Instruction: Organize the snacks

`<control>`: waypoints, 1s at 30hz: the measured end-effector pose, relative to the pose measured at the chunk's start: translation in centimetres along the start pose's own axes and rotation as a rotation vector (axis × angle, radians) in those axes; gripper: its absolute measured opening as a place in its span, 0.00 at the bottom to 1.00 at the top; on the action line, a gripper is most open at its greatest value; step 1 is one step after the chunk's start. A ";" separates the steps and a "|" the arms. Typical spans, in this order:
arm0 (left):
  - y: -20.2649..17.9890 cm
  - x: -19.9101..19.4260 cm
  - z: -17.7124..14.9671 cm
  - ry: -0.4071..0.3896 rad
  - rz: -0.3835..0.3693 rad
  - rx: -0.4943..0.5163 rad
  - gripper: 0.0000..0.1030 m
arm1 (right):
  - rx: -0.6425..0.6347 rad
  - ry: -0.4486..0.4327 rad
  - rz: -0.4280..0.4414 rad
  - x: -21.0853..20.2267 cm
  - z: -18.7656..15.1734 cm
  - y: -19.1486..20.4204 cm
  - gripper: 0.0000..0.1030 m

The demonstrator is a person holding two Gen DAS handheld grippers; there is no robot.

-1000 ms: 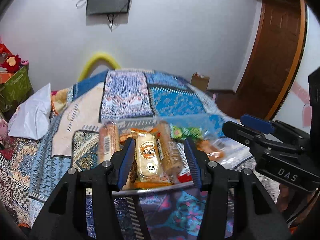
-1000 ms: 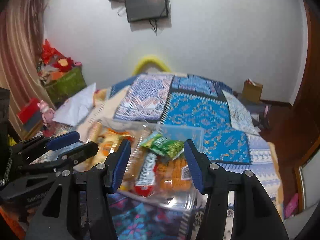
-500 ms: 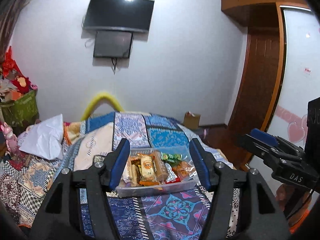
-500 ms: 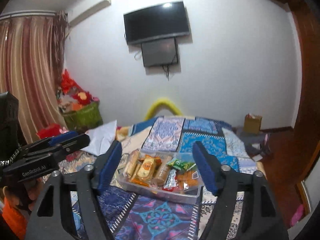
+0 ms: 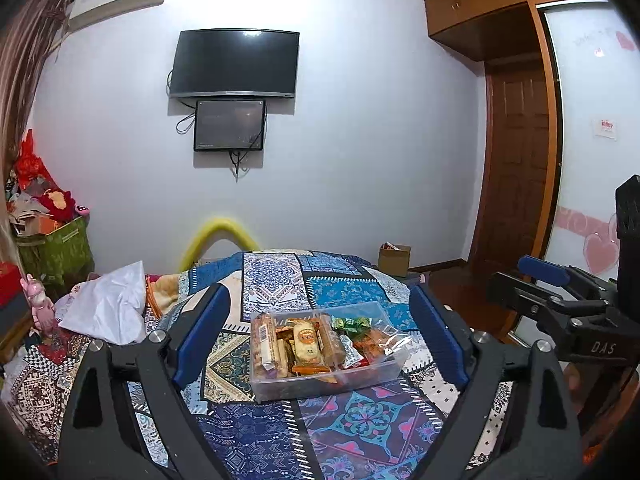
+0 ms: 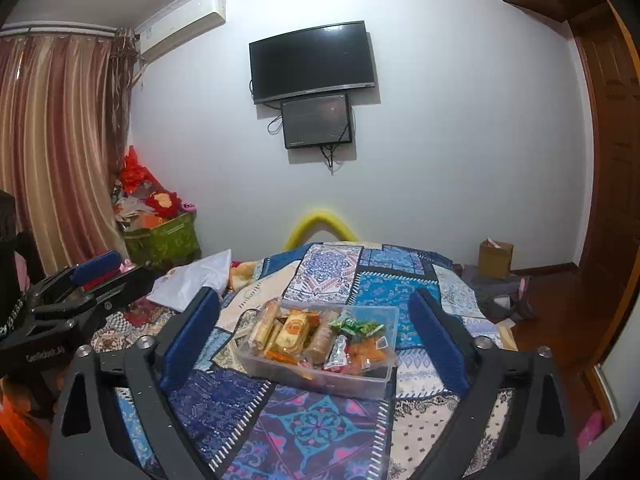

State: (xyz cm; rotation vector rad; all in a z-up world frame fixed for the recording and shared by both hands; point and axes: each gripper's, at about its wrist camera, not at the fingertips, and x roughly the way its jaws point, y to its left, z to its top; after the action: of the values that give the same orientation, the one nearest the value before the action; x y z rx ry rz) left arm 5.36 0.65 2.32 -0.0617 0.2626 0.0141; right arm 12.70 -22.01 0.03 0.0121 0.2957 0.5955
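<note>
One clear plastic box [image 5: 372, 376] sits on a patterned bedspread [image 5: 360, 420], holding wrapped snacks [image 5: 308, 342]: three long biscuit packs on its left side and a few green [image 6: 354, 326] and orange sachets on its right. Two grippers face it from the near side. The left gripper [image 5: 320, 340] and the right gripper [image 6: 316, 334] each have their jaws opening, wide apart, with nothing between the pads and clear of the box.
</note>
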 end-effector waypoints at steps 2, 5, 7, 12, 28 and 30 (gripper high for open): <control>-0.1 0.0 -0.1 0.001 0.004 0.001 0.89 | -0.001 -0.010 -0.001 -0.2 -0.1 0.0 0.99; -0.1 0.0 -0.1 0.003 0.004 -0.008 0.89 | -0.005 -0.013 -0.006 -0.5 -0.3 0.1 0.99; -0.1 0.0 -0.1 0.005 0.002 -0.014 0.89 | -0.008 -0.015 -0.010 -0.7 -0.5 0.2 1.00; -0.2 0.1 -0.2 0.008 0.003 -0.012 0.89 | -0.007 -0.018 -0.006 -0.9 -0.6 0.1 1.00; -0.5 0.0 -0.2 0.010 0.001 -0.011 0.89 | -0.020 -0.019 -0.005 -1.2 -0.6 0.5 1.00; -0.5 0.0 -0.2 0.011 0.000 -0.013 0.89 | -0.016 -0.020 -0.004 -1.3 -0.5 0.5 1.00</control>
State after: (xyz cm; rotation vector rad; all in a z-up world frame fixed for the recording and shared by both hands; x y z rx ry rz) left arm 5.31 0.11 2.13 -0.0743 0.2733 0.0155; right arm 11.31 -22.38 -0.08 0.0022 0.2720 0.5930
